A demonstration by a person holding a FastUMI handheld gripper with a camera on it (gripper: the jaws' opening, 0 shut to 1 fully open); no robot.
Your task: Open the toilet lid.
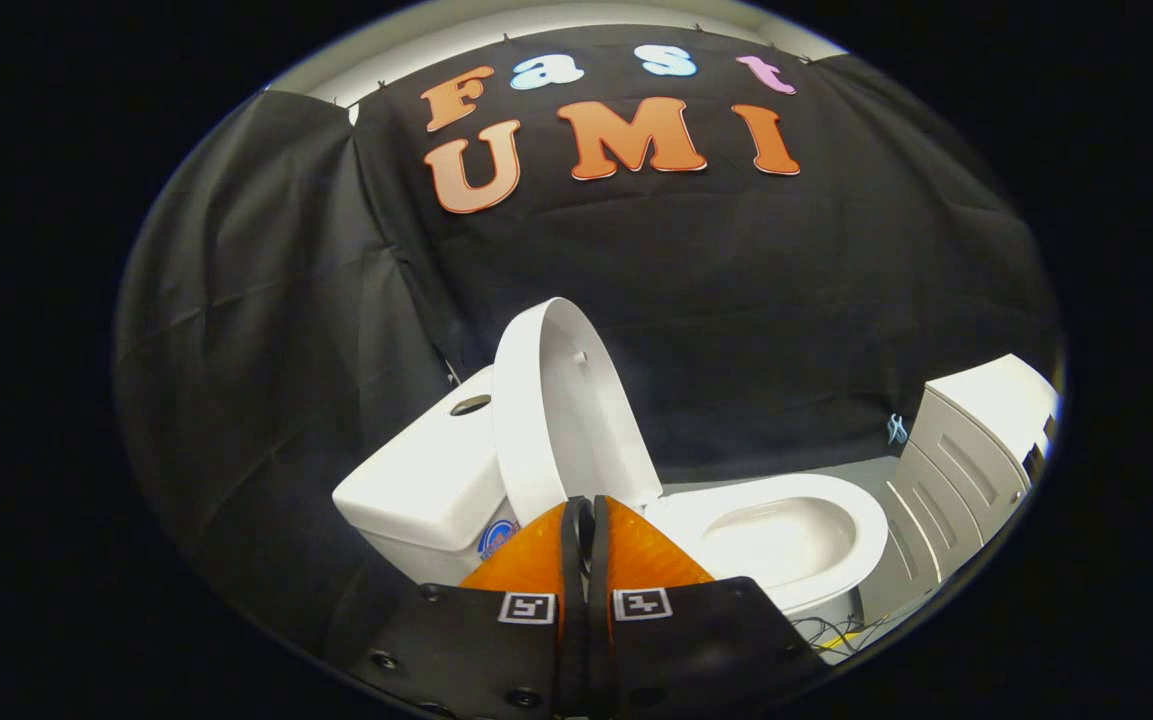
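**Jaws closed, empty, toilet lid raised**

Jaws pressed together, gripper [586, 512] holding nothing. Just beyond the fingertips: glossy oval toilet lid [561, 400], upright against the smooth boxy cistern [431, 480]. Rounded seat and bowl [786, 535] exposed. Panelled white cabinet [966, 460] nearby. Round flush button [470, 405].

The toilet lid [561, 400], tank [426, 480], and bowl [786, 530] are white. The cabinet [966, 450] is white too. The wall cloth [736, 280] is black.

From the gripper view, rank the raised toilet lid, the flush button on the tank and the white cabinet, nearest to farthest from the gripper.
The gripper has its fingers closed together, holding nothing.
1. Toilet lid: upright, just ahead of the fingertips.
2. Flush button: atop the tank, behind the lid.
3. White cabinet: beyond the bowl.
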